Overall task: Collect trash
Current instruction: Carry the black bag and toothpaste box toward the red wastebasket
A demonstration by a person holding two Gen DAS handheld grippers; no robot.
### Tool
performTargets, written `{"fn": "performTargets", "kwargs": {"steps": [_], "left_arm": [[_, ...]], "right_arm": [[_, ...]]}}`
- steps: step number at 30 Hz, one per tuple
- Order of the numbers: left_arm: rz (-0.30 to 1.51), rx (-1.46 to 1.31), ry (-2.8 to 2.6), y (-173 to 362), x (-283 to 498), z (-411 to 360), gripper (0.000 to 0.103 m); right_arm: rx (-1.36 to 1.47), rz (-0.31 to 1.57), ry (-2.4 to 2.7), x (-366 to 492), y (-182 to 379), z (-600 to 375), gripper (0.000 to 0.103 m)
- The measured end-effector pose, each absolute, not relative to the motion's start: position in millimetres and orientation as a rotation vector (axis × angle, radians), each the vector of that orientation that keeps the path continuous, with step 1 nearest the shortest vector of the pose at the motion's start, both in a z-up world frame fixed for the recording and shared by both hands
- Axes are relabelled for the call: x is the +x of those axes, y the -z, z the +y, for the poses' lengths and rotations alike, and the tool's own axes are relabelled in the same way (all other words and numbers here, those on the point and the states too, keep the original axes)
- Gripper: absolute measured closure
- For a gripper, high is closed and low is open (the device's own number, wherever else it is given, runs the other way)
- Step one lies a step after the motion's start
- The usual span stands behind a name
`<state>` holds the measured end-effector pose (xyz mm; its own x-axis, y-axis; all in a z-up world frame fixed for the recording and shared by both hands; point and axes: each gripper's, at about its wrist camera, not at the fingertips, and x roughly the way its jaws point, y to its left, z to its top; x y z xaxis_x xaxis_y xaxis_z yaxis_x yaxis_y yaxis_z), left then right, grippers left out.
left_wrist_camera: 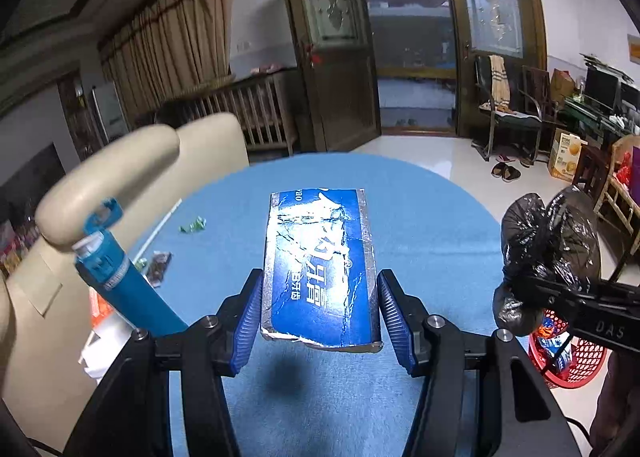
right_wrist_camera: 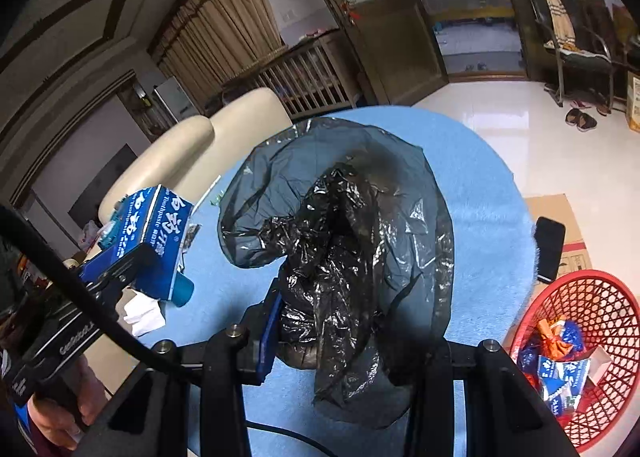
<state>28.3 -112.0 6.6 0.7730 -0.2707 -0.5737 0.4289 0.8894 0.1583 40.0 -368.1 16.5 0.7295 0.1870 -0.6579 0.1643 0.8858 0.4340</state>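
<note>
**Ana:** Starting with the left wrist view: the left gripper [left_wrist_camera: 320, 313] has its blue pads pressed on both long sides of the crumpled toothpaste box [left_wrist_camera: 320, 265], jaws about half apart, box held clear above the blue table [left_wrist_camera: 420, 217]. Beyond the box, small wrappers [left_wrist_camera: 192, 224] lie on the table, and a blue tube [left_wrist_camera: 120, 281] stands to the box's left.

**Bo:** And the bag?

**Ana:** Right of the box, the right gripper [left_wrist_camera: 560, 293] clamps a bunched black trash bag [left_wrist_camera: 548, 241].

**Bo:** From the right wrist view?

**Ana:** The right gripper [right_wrist_camera: 352, 341] is nearly closed on the bag's [right_wrist_camera: 344, 249] gathered plastic; the bag balloons over the table [right_wrist_camera: 480, 193]. Its mouth isn't clearly open, I think. The box [right_wrist_camera: 156, 233] hangs left of the bag in the left gripper [right_wrist_camera: 108, 277]. A red basket [right_wrist_camera: 580, 297] holding wrappers sits right of the bag, off the table.

**Bo:** So how to do it well?

**Ana:** Probably find the opening first, bring the box end-on above it, and release only once it's inside.
</note>
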Motion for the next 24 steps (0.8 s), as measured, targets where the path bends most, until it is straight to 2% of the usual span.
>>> {"fn": "performTargets", "kwargs": {"steps": [24], "left_arm": [[0.443,0.342,0.381,-36,-26,-122,0.045]], "right_arm": [[0.497,0.651,0.015,-23,-59,-400,0.06]]}}
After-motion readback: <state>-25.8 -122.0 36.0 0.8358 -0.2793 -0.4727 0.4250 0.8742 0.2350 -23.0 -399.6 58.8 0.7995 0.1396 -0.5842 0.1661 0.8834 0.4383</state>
